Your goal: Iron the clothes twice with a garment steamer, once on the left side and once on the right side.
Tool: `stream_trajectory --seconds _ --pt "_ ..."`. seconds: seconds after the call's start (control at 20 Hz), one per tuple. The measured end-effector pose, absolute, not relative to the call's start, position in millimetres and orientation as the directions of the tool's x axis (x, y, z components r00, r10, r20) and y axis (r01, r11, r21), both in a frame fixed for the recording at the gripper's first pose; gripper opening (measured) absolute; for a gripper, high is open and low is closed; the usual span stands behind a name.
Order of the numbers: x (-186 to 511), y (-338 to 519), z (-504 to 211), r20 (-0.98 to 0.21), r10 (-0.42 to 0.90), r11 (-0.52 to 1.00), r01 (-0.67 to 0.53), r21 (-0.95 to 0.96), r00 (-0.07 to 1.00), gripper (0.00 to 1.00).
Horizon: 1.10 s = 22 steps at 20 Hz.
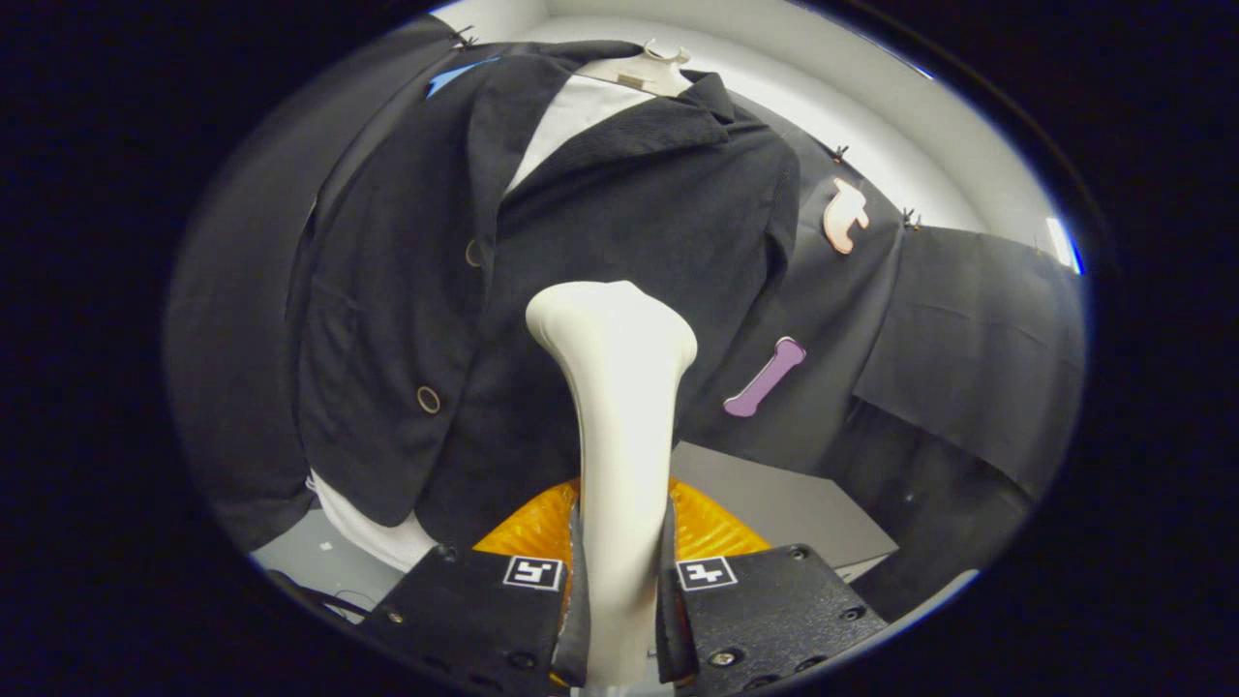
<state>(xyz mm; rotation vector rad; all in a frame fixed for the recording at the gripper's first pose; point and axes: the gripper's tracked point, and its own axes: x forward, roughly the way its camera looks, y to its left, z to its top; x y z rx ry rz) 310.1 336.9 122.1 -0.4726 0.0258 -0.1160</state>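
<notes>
Clamped between the gripper [619,600] fingers at lower centre, the cream garment steamer [615,387] looks rigid, smooth and possibly slippery; its narrow handle seems the right hold. Its head meets the soft, yielding black jacket [600,203] hanging across the upper centre.

Hanger [647,70] at the top carries the dark jacket [619,223], which hangs over a white shirt [571,116]. Grey desk [774,503] lies below the jacket hem, beyond the jaws. An orange ribbed object [711,532] sits on it, just behind the jaws.
</notes>
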Motion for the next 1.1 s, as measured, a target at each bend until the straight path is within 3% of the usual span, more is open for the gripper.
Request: stream_trajectory --seconds 1.1 --pt "313 317 8 -0.159 -0.167 0.891 0.080 -0.447 0.973 0.30"
